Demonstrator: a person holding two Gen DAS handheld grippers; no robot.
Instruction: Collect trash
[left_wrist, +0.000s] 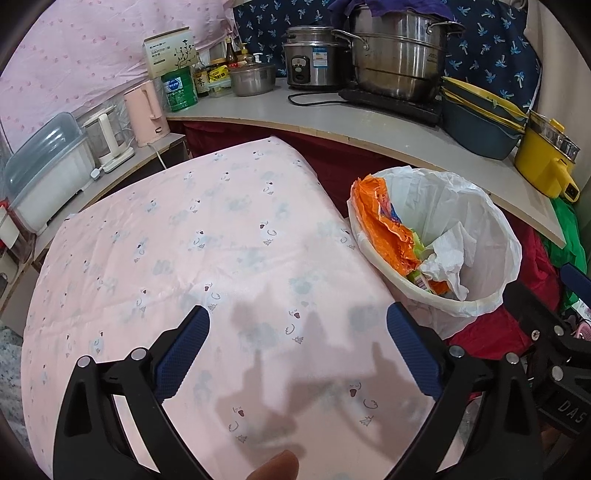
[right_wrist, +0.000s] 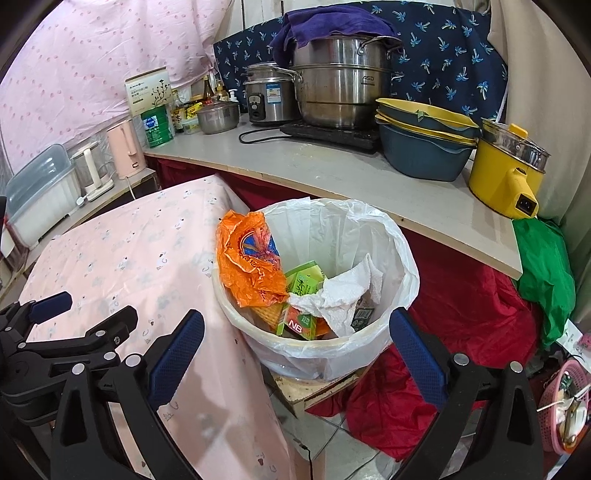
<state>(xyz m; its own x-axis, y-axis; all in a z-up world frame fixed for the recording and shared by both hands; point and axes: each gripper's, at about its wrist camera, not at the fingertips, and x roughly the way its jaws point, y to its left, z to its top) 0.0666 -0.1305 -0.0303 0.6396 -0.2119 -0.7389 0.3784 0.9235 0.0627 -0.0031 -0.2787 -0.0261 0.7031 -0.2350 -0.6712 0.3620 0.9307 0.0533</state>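
Both claws are released and carry nothing: your left gripper (left_wrist: 298, 328) hangs spread over the pink tablecloth (left_wrist: 177, 243), and your right gripper (right_wrist: 295, 332) frames the near rim of the trash bin (right_wrist: 317, 347) at the centre of its frame. The trash sits inside the white liner: an orange wrapper (right_wrist: 247, 266) against the left wall, a green carton (right_wrist: 304, 282), a crumpled paper towel (right_wrist: 343, 291) and a small box marked NB (right_wrist: 299, 323). No loose litter shows on the cloth, so collecting looks nearly done.

If the step in hand is gathering the liner, bring each claw to opposite sides of the rim, pinch only the thin film, and lift slowly so the orange wrapper, which pokes above the edge, does not spill.

The right view looks into the bin and shows the box beneath it at bottom centre; the left view shows the bin only obliquely at centre right, yet covers the whole tabletop. Each view catches the other gripper at its edge.
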